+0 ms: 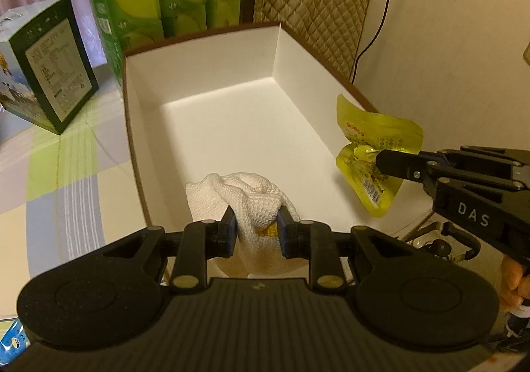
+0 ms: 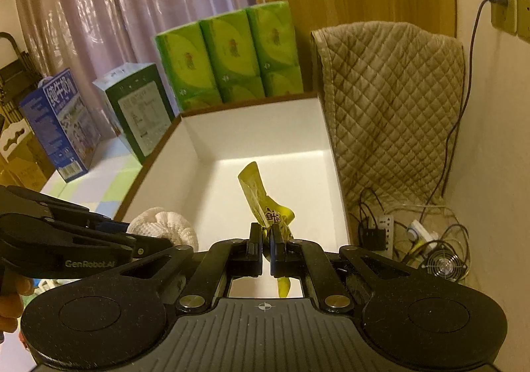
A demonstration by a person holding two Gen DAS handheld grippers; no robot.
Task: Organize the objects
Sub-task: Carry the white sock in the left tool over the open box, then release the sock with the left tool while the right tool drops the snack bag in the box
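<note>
- Left gripper [image 1: 256,227] is clamped tight on a white knitted cloth [image 1: 245,198], its blue pads pinching a bunched fold; a bit of yellow shows inside the bundle.
- That cloth hangs over the near end of the open white box [image 1: 212,73], at its near-left corner in the right wrist view.
- Right gripper [image 2: 266,239] is nearly closed, fingers squeezing a crumpled yellow packet [image 2: 261,203] by its lower part.
- The packet sticks up and forward between the fingers, held above the box's near-right side, close to the right wall; it is off the box floor.
- Box interior looks bare white, brown outer edge, sitting on a table with a pastel checked cover [image 1: 66,153].
- Behind the box: a green multipack of tissues [image 2: 228,53]; to its left a dark green carton [image 2: 139,106] and a blue carton [image 2: 56,126].
- Right of the box, a quilted beige cover [image 2: 391,100] drapes over something; cables, a power strip [image 2: 384,227] and a small fan [image 2: 442,264] lie on the floor below.
- A hand [image 1: 513,282] shows at the right gripper's handle.
</note>
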